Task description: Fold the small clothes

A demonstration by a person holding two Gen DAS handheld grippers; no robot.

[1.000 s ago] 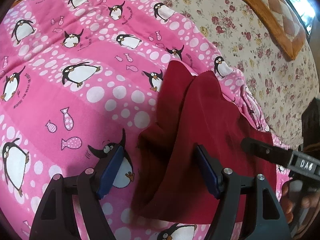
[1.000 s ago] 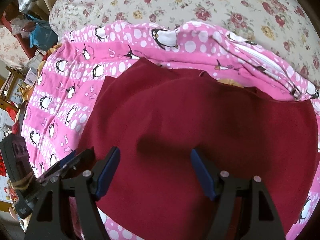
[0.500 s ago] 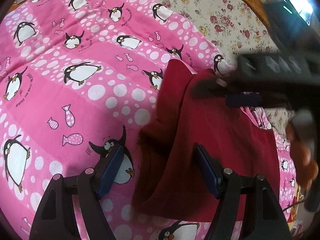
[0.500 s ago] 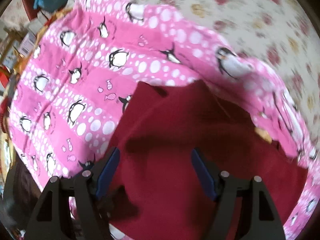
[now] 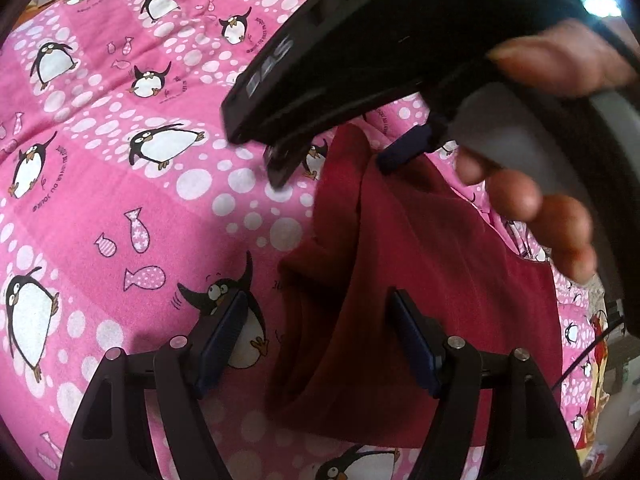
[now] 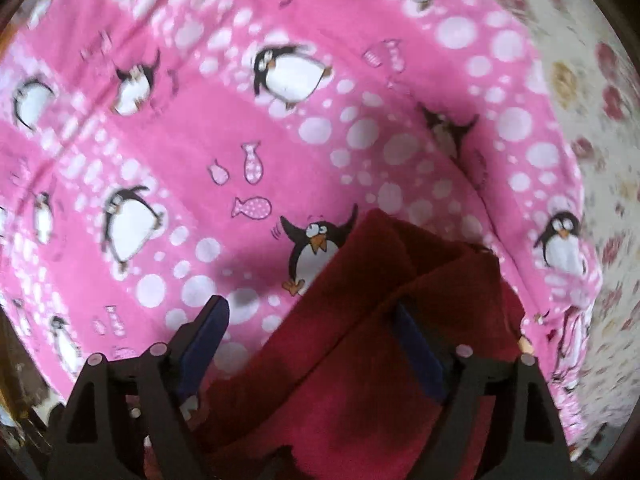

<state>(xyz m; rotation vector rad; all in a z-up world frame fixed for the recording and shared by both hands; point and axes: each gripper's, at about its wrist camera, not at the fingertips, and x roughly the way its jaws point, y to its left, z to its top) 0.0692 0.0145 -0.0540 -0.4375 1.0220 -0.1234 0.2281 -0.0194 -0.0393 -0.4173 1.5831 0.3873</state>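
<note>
A dark red garment (image 5: 432, 292) lies partly folded on a pink penguin-print blanket (image 5: 120, 200). My left gripper (image 5: 320, 336) is open just above the garment's left folded edge, holding nothing. My right gripper (image 5: 336, 164) shows in the left wrist view, held in a hand over the garment's far end, its jaws apart. In the right wrist view the right gripper (image 6: 308, 344) is open over the garment (image 6: 360, 360), one blue pad (image 6: 416, 352) against the red cloth. The blanket (image 6: 200, 140) fills that view.
A floral bedspread (image 6: 612, 120) lies beyond the blanket's right edge. The person's hand (image 5: 532, 200) and the right gripper's body block the upper right of the left wrist view.
The right gripper has swept from the garment's near right side across to its far end and now hangs over it. The left gripper has stayed put.
</note>
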